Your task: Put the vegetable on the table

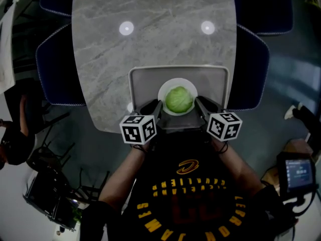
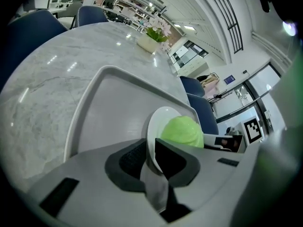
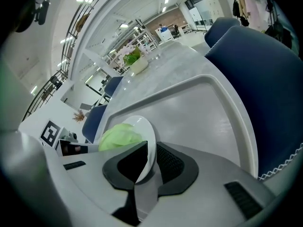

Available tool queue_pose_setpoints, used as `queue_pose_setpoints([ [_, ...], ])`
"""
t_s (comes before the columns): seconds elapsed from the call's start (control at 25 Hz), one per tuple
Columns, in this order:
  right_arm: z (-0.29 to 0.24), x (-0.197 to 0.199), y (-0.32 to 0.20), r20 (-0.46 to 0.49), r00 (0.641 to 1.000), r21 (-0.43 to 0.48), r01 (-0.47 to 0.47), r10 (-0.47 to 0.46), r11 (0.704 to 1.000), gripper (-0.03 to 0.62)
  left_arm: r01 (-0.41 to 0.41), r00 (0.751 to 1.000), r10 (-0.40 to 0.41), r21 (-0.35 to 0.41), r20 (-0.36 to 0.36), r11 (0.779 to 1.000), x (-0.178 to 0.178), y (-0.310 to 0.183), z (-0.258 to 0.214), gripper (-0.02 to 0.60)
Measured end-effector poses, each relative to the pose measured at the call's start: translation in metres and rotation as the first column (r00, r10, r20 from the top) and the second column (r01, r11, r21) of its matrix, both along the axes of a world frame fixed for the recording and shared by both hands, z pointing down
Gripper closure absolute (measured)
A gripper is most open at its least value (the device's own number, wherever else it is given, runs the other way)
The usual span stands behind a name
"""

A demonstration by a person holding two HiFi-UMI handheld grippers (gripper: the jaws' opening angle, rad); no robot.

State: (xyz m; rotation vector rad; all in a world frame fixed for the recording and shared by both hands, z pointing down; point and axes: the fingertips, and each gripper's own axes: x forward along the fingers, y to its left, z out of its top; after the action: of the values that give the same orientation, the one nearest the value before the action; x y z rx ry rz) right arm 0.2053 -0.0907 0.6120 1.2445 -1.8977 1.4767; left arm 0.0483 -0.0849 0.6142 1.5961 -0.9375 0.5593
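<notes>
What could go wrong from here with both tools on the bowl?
1. The left tool and right tool each pinch only the thin rim of the bowl. Uneven motion between them could tilt it or let one grip slip.
2. The cabbage sits loose and round in the bowl, so a tilt might roll it out onto the tray.

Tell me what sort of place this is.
Probably a canteen or café in a large building: a long marble table with blue chairs, a tray holding a plate with a vegetable, and railed upper floors.
</notes>
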Motion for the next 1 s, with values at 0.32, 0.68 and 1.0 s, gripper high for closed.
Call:
queue_pose_setpoints([
  [0.32,0.011,-0.004,-0.001,0.016,1.0,-0.032,-0.003,0.003,0.999,0.532,-0.011,1.0,0.01,-0.036,-0.023,0.999,0.008,0.001,0.007,0.535],
  [0.68,0.014,-0.007,-0.003,0.146,0.989,-0.079,0.001,0.011,0.997,0.549,0.012,0.993,-0.025,-0.113,-0.119,0.994,0.005,0.001,0.011,0.535],
  [1.0,0.014,-0.008,-0.006,0.208,0.977,-0.13,-0.023,0.05,0.991,0.554,0.015,0.985,-0.04,-0.146,-0.171,0.989,0.007,0.001,0.013,0.54],
])
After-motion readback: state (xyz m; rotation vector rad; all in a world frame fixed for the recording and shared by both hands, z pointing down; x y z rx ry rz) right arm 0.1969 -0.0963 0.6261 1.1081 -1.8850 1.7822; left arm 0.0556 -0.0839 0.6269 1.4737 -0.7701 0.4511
